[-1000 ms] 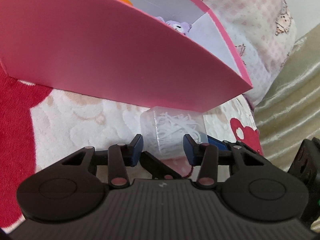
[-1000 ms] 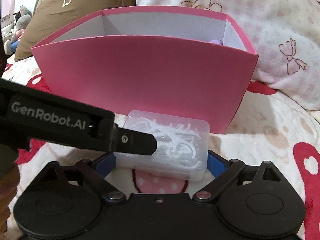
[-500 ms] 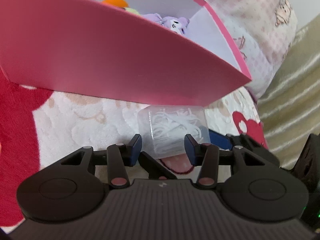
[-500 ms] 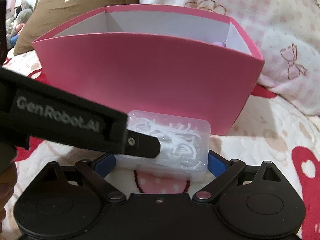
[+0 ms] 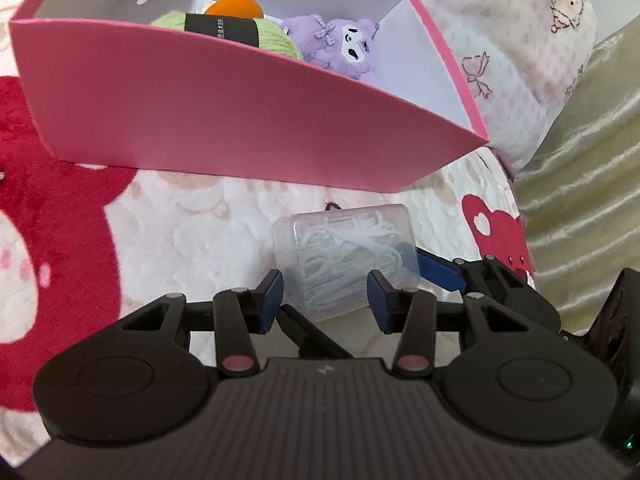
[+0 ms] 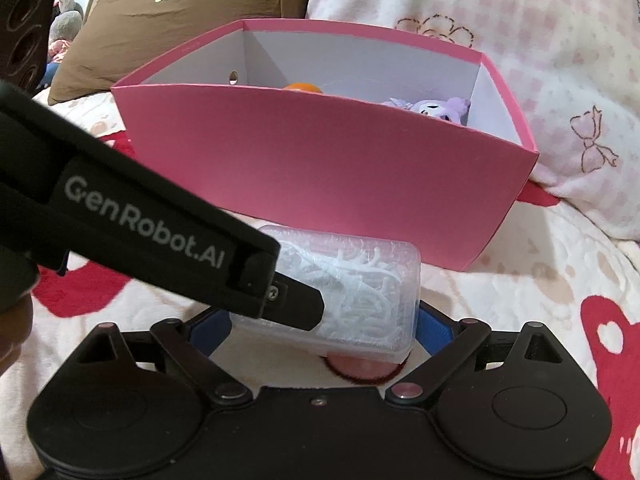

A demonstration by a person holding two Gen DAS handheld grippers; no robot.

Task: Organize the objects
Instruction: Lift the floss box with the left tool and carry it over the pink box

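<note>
Ahead of my right claw (image 6: 324, 322) the near wall of the pink box (image 6: 320, 168) rises like a fence, just beyond the clear case of floss picks (image 6: 360, 292) between its pads. The left gripper's arm (image 6: 152, 236) slants across from the left, blocking that side. To the right, the blanket (image 6: 540, 280) lies bare. Over the wall, the box's right corner is free; an orange ball (image 5: 234, 7), green yarn (image 5: 276, 38) and a purple plush (image 5: 340, 46) fill the left and far part. Pillows (image 6: 520, 40) close off the far side.
</note>
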